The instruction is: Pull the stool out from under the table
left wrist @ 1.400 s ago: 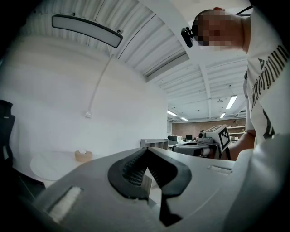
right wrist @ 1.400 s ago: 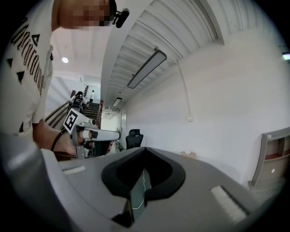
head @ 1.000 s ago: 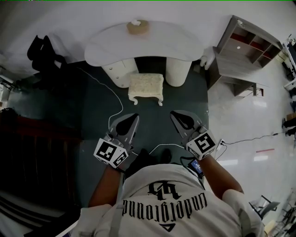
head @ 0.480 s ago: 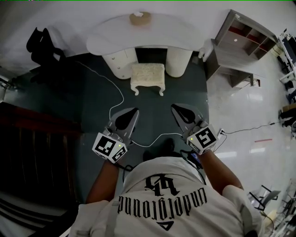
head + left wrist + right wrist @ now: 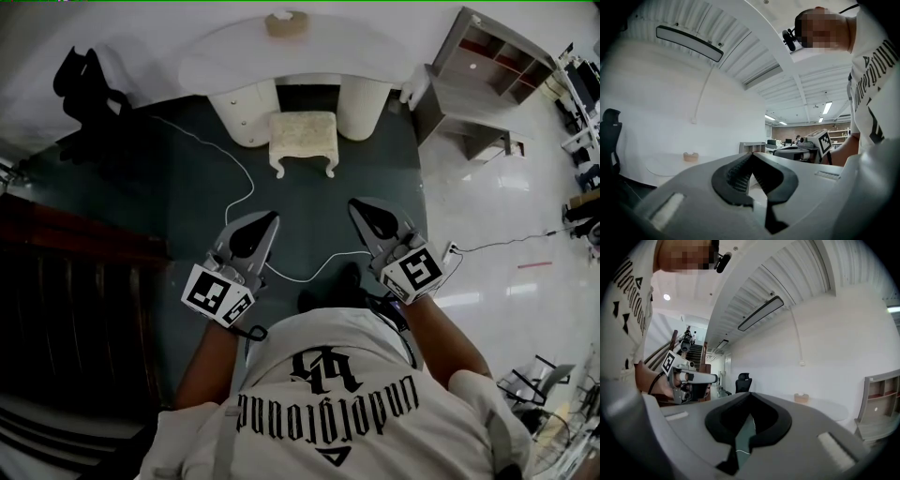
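A small cream stool (image 5: 303, 139) with curved legs stands on the dark carpet, in front of the gap between the two pedestals of the white curved table (image 5: 234, 56). Nearer to me, my left gripper (image 5: 266, 221) and right gripper (image 5: 360, 208) hover side by side above the carpet, well short of the stool. Both are shut with nothing in them. In the left gripper view the jaws (image 5: 751, 157) meet at the tip; the right gripper view shows the same (image 5: 749, 397). The stool is hidden in both gripper views.
A white cable (image 5: 246, 192) snakes over the carpet between the stool and me. A tan box (image 5: 287, 23) sits on the table. A black chair (image 5: 86, 82) stands at the left, a grey shelf unit (image 5: 487, 80) at the right, dark wooden stairs (image 5: 75, 309) at my left.
The table and stool have slid toward the top of the head view, so they lie farther from me. Both grippers keep the same shut pose, and the stool has not moved relative to the table.
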`<state>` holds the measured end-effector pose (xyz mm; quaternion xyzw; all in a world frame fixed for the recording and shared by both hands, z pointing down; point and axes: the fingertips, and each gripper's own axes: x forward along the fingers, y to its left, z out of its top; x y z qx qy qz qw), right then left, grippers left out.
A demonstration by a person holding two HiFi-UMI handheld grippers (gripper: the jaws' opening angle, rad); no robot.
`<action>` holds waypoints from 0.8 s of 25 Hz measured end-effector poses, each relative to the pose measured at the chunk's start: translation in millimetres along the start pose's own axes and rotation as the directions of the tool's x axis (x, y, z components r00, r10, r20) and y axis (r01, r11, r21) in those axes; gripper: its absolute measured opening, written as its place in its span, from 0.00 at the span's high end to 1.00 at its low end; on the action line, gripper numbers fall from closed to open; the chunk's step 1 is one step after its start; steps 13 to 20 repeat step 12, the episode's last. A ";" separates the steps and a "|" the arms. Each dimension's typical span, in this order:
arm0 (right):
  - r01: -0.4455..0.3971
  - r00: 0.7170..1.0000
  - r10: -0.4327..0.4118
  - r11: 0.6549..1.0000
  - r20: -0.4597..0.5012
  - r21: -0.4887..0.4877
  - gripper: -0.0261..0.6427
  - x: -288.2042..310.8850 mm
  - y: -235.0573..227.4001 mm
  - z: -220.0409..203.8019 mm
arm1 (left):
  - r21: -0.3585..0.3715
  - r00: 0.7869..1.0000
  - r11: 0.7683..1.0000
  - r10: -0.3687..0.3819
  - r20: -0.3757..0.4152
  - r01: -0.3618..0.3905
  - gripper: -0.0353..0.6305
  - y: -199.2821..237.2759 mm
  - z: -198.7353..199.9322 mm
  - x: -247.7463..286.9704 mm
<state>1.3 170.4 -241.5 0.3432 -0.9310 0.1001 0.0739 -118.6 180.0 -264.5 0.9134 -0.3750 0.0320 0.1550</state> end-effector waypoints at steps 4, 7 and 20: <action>0.008 1.000 -0.008 1.000 -0.007 -0.002 0.96 -6.7 11.0 0.5 | -0.004 1.000 1.000 -0.002 0.007 0.002 0.95 -3.6 1.1 -9.3; 0.013 1.000 -0.013 1.000 -0.013 -0.003 0.96 -12.2 14.6 0.7 | -0.002 1.000 1.000 -0.009 0.009 0.009 0.95 -10.1 0.2 -12.3; 0.016 1.000 -0.016 1.000 -0.008 -0.012 0.96 -16.0 22.0 7.4 | -0.015 1.000 1.000 -0.015 0.000 0.015 0.95 -16.0 -3.3 -19.5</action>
